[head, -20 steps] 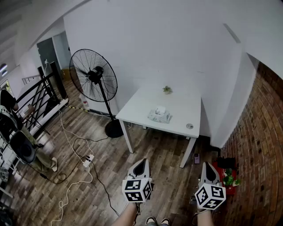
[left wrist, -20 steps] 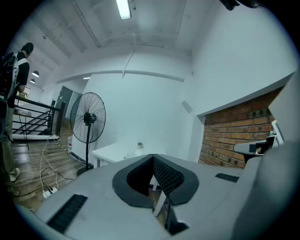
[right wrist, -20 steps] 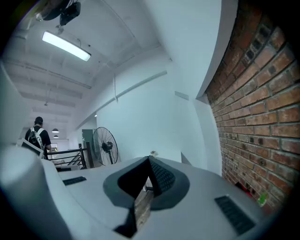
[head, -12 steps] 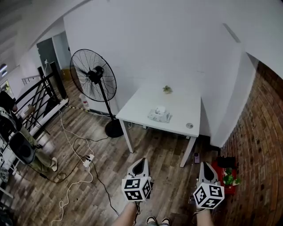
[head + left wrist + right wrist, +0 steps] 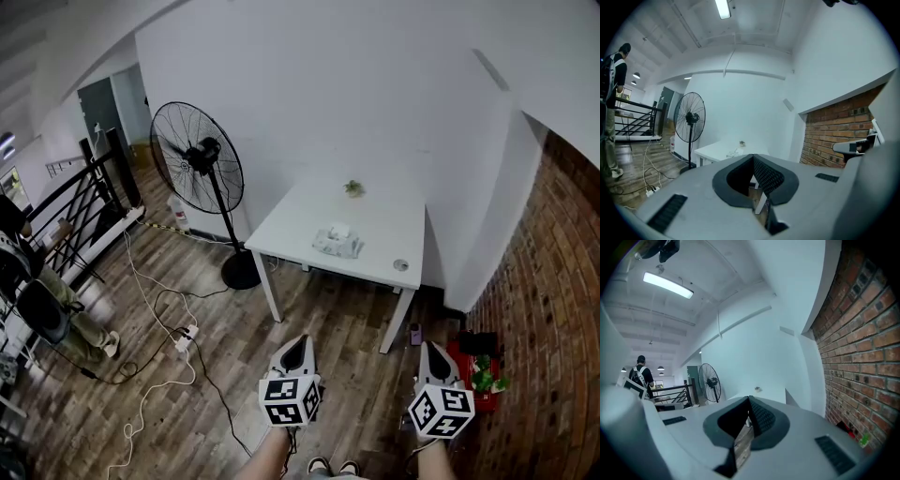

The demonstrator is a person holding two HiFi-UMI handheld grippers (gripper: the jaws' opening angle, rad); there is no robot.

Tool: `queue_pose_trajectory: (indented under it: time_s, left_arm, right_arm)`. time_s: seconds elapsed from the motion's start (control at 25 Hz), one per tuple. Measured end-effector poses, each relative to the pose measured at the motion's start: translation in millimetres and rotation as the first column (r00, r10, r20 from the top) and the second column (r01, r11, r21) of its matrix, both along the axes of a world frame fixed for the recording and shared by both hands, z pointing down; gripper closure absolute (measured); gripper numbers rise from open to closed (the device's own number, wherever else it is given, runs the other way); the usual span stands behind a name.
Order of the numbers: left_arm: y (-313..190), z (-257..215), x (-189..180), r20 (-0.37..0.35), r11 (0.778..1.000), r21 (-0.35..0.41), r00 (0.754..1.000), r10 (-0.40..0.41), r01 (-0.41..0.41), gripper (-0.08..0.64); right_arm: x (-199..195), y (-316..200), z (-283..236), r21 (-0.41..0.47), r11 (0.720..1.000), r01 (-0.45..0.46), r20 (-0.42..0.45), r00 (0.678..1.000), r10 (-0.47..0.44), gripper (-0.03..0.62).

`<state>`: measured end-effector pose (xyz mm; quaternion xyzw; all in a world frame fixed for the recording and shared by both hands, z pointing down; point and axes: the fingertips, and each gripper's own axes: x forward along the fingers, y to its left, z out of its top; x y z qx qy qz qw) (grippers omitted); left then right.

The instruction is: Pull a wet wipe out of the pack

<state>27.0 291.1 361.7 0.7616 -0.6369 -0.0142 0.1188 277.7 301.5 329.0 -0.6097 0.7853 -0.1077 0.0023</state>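
- Wood floor and a white wall fill my feed, with a brick wall off to the right of my right fingers.
- Beyond my left fingers and off to their left stands a big pedestal fan.
- Well ahead of both sets of fingers stands the white table.
- My left gripper and right gripper hang low, each with its jaws pressed together on nothing.
- On that table lies the wet wipe pack, well apart from either fingertip.
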Motion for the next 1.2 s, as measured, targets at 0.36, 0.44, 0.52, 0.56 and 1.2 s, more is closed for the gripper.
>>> queue_pose_trajectory:
  time_s: [0.36,0.44,0.52,0.56,1.2]
  left_arm:
    - [3,-1,-11,0.033,1.000,0.004,0.999,-0.012,0.012,0.557]
    - [3,-3,-16,0.034,1.000,0.010,0.999,-0.015,0.015,0.557]
    - [4,-4,-23,0.032,1.000,0.016,0.999,-0.021,0.020,0.557]
    - [4,-4,-26,0.031,1.000,0.017,0.999,-0.024,0.023,0.557]
    - [-12,17,-60,0.015,1.000,-0.022,1.000,-0.005,0.005,0.557]
  right_arm:
    - [-7,-1,-4,0.012,1.000,0.001,-0.006,1.000,-0.001,0.553]
    - [-12,-1,-4,0.014,1.000,0.003,-0.004,1.000,-0.003,0.543]
    - [-18,0,-4,0.016,1.000,0.008,-0.003,1.000,-0.008,0.532]
    - [-21,0,-3,0.017,1.000,0.010,-0.002,1.000,-0.010,0.526]
    - [-55,-16,13,-0.025,1.000,0.001,-0.011,1.000,-0.001,0.500]
